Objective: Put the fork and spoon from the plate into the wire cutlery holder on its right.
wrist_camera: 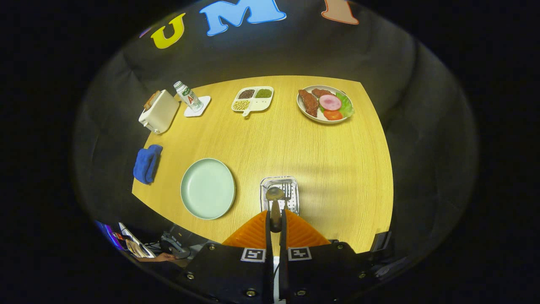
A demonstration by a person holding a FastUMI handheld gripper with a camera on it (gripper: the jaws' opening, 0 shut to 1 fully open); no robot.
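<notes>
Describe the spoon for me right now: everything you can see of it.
The spoon looks like dull grey metal, with an oval bowl and a narrow handle. Its handle runs back between the gripper, whose orange jaws are closed on it from both sides. The bowl points forward, over the wire cutlery holder just ahead of the jaws, beside the fork already standing in there. Whether the bowl touches the wire or hangs above it, I cannot tell. The pale green plate is bare.

Bright overhead pool, dim surround, fisheye-bent edges.
</notes>
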